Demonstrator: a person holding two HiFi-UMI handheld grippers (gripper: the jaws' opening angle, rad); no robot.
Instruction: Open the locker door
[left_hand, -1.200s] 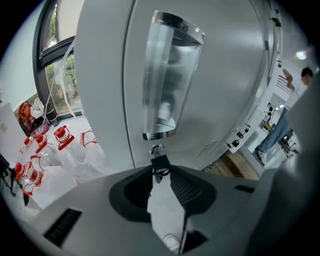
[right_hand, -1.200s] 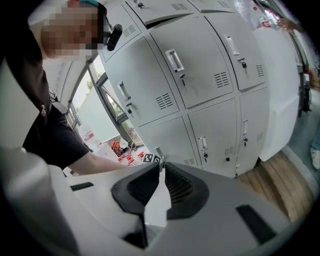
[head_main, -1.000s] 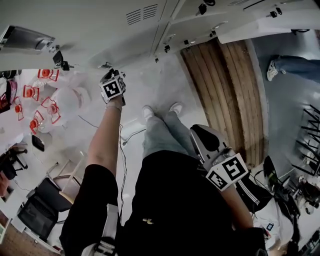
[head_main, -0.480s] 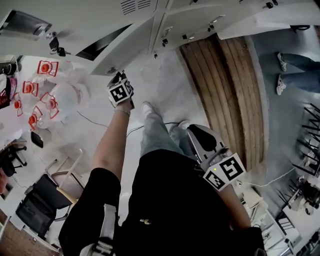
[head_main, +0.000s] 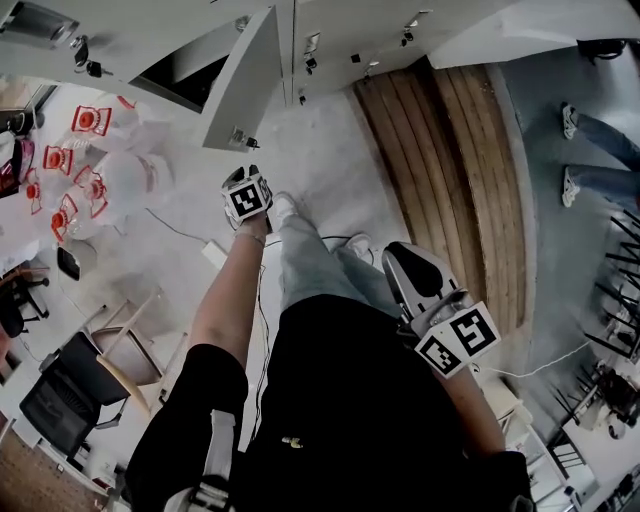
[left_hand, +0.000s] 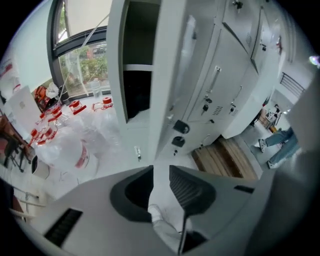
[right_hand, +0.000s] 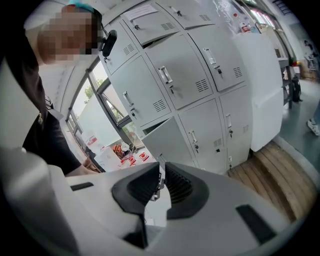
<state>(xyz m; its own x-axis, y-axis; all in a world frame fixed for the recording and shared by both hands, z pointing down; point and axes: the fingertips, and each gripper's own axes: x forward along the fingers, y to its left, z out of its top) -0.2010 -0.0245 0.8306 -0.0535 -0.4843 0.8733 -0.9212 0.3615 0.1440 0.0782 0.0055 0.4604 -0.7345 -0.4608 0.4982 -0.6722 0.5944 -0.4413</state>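
The grey locker door stands swung out from the bank of lockers, and its dark compartment shows behind it. In the left gripper view the door's edge rises just ahead, with its black lock knobs and the open compartment to the left. My left gripper hangs a little short of the door's lower corner, apart from it. Its jaws are closing with nothing between them. My right gripper hangs low at my right side, its jaws all but together and empty.
Clear plastic bags with red labels lie on the floor at left. A wooden platform runs along the lockers at right. A cable crosses the floor, a chair stands at lower left, and another person's legs show at far right. Neighbouring lockers are closed.
The locker door has swung from closed to wide open. My left gripper has drawn back toward me and now stands off the door. The right gripper has hardly moved.
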